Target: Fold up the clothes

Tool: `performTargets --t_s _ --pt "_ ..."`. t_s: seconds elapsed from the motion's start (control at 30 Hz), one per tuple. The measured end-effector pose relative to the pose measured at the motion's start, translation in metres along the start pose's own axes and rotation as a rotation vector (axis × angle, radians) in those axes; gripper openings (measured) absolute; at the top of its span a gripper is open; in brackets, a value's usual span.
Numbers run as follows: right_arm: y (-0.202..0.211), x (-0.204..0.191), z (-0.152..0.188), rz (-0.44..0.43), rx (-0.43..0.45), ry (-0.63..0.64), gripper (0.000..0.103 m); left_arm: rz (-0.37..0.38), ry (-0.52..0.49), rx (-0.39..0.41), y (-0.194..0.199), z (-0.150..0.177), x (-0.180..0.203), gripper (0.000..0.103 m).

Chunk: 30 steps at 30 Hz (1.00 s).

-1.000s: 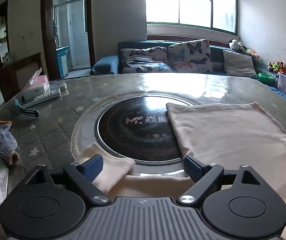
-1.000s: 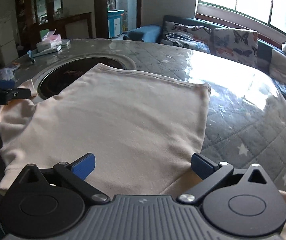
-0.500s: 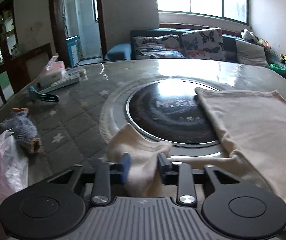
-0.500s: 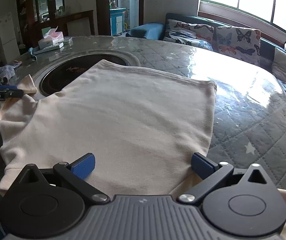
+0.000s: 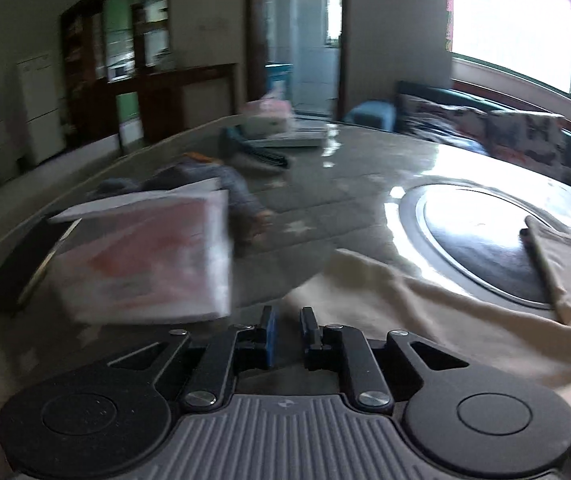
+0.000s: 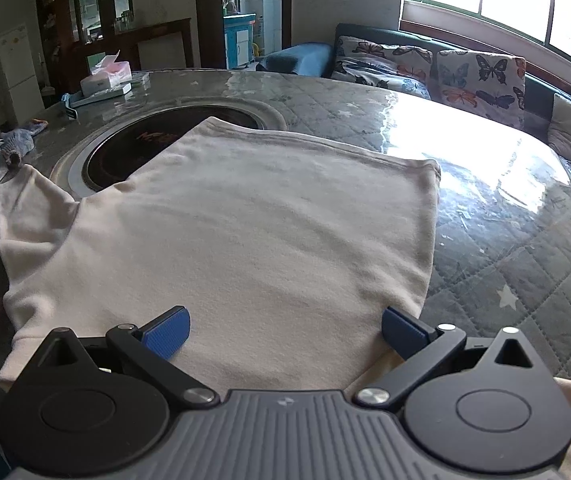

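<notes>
Cream cotton makes up the one shirt (image 6: 253, 240), which lies flat on the quilted table (image 6: 505, 264) with its long axis running from the near edge toward the sofa (image 6: 425, 60), hem at the far end. One sleeve (image 6: 25, 208) stretches out to the left, and a hem corner overlaps the round black cooktop (image 6: 157, 144) set in the table. The right gripper (image 6: 285, 330) hangs over the shirt's near end with its jaws spread wide, gripping nothing. The left gripper (image 5: 287, 330) has just been closing; its jaws stand nearly together at the sleeve's edge, though blur hides whether cloth sits between them. Left of the cooktop lie a plastic bag (image 5: 145, 256), its contents unclear, one knitted glove (image 6: 19, 144) and one tissue box (image 6: 105, 76).
</notes>
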State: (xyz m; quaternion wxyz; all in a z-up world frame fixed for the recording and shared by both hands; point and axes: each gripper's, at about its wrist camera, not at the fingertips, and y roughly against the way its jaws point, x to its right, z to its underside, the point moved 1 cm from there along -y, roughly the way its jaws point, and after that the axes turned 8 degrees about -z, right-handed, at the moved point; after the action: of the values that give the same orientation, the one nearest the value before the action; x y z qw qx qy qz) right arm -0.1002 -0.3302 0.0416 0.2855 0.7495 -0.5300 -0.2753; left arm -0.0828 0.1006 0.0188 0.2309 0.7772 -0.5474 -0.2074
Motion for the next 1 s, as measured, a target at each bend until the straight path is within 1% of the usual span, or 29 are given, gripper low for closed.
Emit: performTargets --t_s 0.03,0.07,0.13,0.2,0.23,0.33,0.47,0.6,0.67,0.77,0.9,0.93,0.97,1.0 --pt "0.0 0.0 0.0 -0.002 0.001 0.0 0.103 0.012 0.005 0.004 0.003 -0.001 -0.001 0.016" --pt "0.001 -0.001 -0.001 -0.003 0.003 0.0 0.103 0.036 -0.002 0.012 0.007 -0.001 0.002 0.019" --pt "0.001 -0.002 -0.001 -0.005 0.002 0.003 0.103 0.089 -0.037 0.027 0.013 -0.002 0.014 0.023" --pt "0.0 -0.003 0.0 0.0 -0.004 0.003 0.103 0.155 -0.084 0.025 0.012 -0.002 0.029 0.026" --pt "-0.001 -0.004 0.0 0.002 -0.007 0.002 0.103 0.17 -0.103 0.021 0.008 -0.003 0.035 0.027" --pt "-0.001 -0.005 0.001 0.004 -0.012 0.004 0.103 0.149 -0.142 0.0 -0.01 -0.004 0.044 0.027" --pt "0.0 -0.004 0.001 0.009 -0.016 0.008 0.103 0.101 -0.174 0.03 -0.023 -0.007 0.037 0.027" --pt "-0.003 -0.003 0.002 0.013 -0.024 0.009 0.103 0.033 -0.24 0.081 -0.034 -0.007 0.032 0.028" --pt "-0.004 -0.003 0.003 0.013 -0.023 0.009 0.103 0.026 -0.253 0.086 -0.038 -0.01 0.03 0.028" --pt "-0.004 -0.003 0.003 0.012 -0.025 0.008 0.103 0.006 -0.279 0.097 -0.044 -0.015 0.032 0.031" --pt "-0.003 -0.005 0.001 0.014 -0.025 0.02 0.103 0.034 -0.26 0.071 -0.035 -0.02 0.037 0.033" --pt "-0.001 -0.006 0.0 0.011 -0.02 0.025 0.103 0.051 -0.25 0.071 -0.03 -0.021 0.039 0.034" --pt "0.001 -0.007 -0.001 0.007 -0.014 0.03 0.103 0.083 -0.243 0.078 -0.02 -0.021 0.043 0.038" --pt "0.003 -0.008 -0.002 0.002 -0.009 0.032 0.103 0.122 -0.239 0.089 -0.011 -0.021 0.047 0.038"
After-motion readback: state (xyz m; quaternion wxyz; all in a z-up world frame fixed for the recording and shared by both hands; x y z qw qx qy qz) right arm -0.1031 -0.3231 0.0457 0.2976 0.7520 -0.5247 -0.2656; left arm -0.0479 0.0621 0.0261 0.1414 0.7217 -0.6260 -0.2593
